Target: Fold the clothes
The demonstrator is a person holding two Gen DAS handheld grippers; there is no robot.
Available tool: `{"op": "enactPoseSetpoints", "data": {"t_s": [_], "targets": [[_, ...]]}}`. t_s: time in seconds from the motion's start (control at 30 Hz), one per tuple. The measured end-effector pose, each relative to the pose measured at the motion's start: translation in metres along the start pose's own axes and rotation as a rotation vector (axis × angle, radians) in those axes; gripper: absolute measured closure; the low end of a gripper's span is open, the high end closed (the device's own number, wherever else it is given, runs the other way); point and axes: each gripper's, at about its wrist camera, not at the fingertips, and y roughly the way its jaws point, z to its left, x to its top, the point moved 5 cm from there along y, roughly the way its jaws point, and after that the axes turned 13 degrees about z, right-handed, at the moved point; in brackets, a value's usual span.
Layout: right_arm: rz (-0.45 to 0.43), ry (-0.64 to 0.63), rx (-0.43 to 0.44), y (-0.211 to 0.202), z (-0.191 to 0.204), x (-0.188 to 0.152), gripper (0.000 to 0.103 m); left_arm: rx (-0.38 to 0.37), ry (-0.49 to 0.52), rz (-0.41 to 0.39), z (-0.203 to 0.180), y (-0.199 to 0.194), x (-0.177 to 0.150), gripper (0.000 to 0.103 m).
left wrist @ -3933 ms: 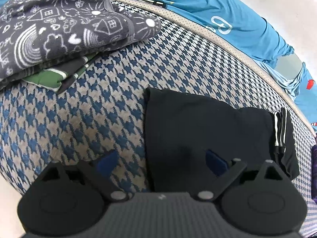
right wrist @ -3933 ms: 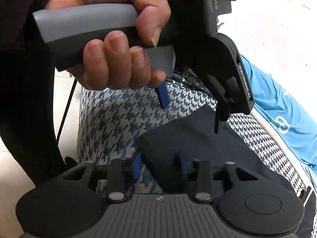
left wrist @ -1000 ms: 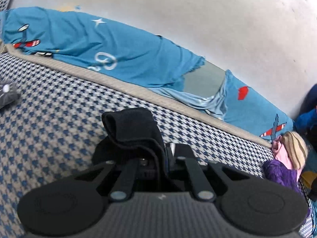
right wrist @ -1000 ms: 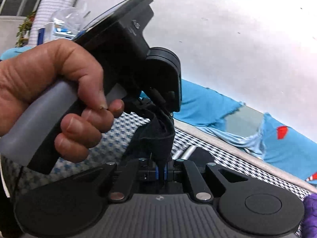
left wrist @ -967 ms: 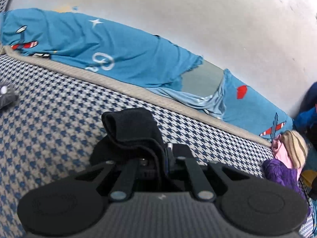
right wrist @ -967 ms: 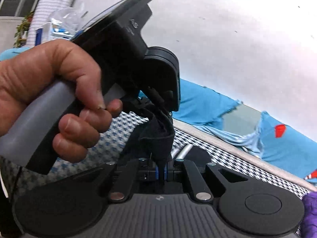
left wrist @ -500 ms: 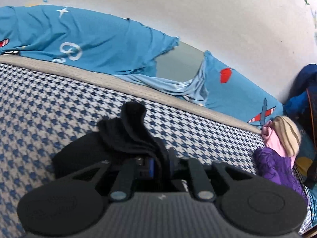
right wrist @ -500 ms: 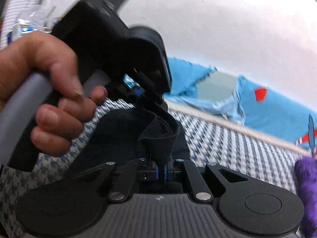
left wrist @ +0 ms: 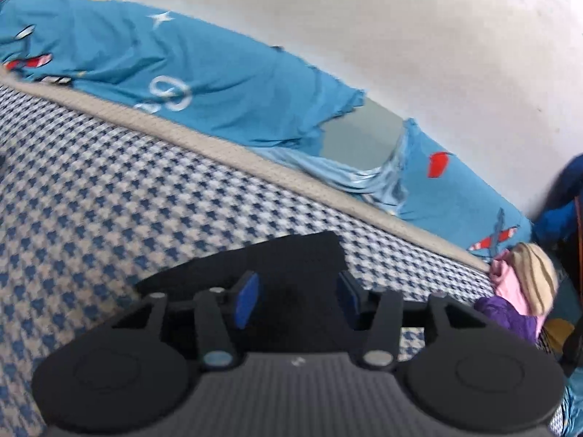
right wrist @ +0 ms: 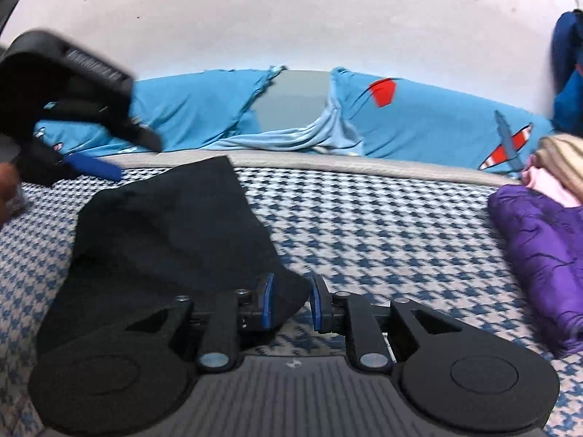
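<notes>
No brand name, label or number can be read in either view. The blue sheet bears a white looped mark, too distorted to read as a letter or numeral. A small pale emblem on the right gripper's housing is illegible.

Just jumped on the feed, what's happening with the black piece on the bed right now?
A person is folding clothes with two handheld grippers. The black garment lies folded on the houndstooth cover. Both grippers are open and gripping nothing: the left gripper hovers over the garment, and the right gripper sits at its near corner. A purple garment and a striped and pink bundle wait at the right.
</notes>
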Motion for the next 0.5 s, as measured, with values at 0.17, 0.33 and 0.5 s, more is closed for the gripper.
{"op": "enactPoseSetpoints", "data": {"t_s": [0.17,0.33,0.5], "targets": [[-0.017,0.034,-0.029,-0.001,-0.013,0.008,0.086,0.057,-0.039,-0.004,0.027,-0.006,0.002,0.054],[-0.034,0.014,-0.008,0.000,-0.011,0.015,0.086,0.096,-0.067,-0.002,0.047,-0.014,0.004,0.054],[-0.041,-0.052,0.053,0.006,0.006,0.025,0.086,0.130,-0.059,0.018,0.051,-0.015,0.000,0.054]]}}
